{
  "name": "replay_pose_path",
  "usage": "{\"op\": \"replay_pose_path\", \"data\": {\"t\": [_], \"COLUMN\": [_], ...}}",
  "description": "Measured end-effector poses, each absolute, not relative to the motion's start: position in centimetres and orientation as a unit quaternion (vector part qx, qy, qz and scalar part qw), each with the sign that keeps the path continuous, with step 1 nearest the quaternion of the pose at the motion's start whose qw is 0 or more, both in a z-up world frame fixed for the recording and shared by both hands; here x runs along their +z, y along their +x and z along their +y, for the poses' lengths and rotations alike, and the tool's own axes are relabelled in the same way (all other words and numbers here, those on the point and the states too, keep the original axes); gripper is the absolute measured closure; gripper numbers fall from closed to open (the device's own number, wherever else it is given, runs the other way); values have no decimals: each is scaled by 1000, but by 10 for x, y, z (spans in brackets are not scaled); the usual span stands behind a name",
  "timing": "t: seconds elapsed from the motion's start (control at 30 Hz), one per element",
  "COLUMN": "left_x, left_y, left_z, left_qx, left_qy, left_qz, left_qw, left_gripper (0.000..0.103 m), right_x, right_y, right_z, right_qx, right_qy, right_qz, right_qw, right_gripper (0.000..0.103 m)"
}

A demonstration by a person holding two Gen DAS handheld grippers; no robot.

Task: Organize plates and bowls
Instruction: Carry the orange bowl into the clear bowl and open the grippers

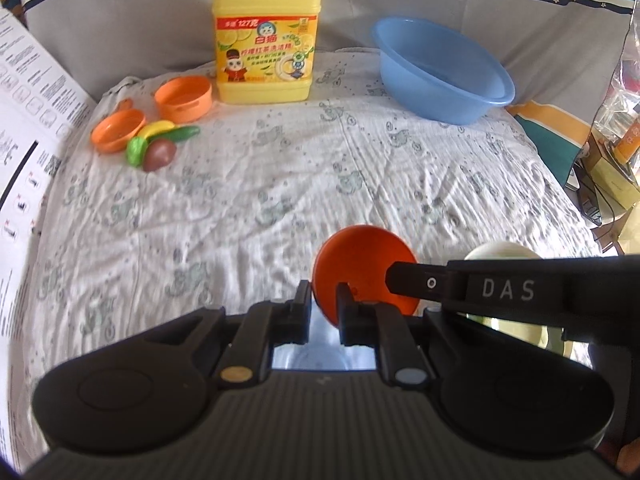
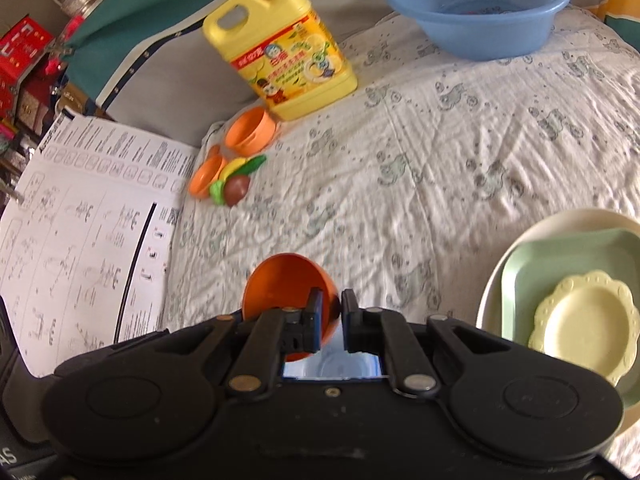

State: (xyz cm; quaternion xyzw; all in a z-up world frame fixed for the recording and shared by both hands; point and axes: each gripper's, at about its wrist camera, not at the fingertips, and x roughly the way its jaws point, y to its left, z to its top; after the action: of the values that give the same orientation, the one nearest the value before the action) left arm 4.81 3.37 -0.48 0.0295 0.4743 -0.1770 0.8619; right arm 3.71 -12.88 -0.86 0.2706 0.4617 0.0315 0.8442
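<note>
A small orange bowl (image 1: 360, 256) hangs just above the white printed bedsheet, held from two sides. My left gripper (image 1: 324, 304) is shut on its near rim. One black finger (image 1: 404, 276) of the right gripper reaches in from the right onto the bowl. In the right wrist view the same orange bowl (image 2: 280, 284) is tilted, and my right gripper (image 2: 332, 312) is shut on its wall, one finger inside and one outside. A stack stands at the right: a cream plate (image 2: 492, 280), a green square plate (image 2: 560, 252) and a yellow scalloped plate (image 2: 588, 320).
At the back are a yellow detergent jug (image 1: 266, 40) and a blue basin (image 1: 440, 68). Two orange toy pots (image 1: 184, 98) and toy vegetables (image 1: 160, 148) lie at the back left. A printed paper sheet (image 2: 80, 216) borders the left side. The sheet (image 1: 240, 208) is wrinkled.
</note>
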Motion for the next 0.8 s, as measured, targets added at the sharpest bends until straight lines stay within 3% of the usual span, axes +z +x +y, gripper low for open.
{"op": "replay_pose_path", "data": {"t": [0.8], "left_x": [-36], "left_y": [17], "left_z": [62], "left_qx": [-165], "left_qy": [19], "left_qz": [496], "left_qw": [852], "left_gripper": [91], "right_x": [-36], "right_y": [19], "right_z": [-101], "right_qx": [51], "right_qy": [252], "right_qz": [503], "right_qw": [826], "right_gripper": [93]}}
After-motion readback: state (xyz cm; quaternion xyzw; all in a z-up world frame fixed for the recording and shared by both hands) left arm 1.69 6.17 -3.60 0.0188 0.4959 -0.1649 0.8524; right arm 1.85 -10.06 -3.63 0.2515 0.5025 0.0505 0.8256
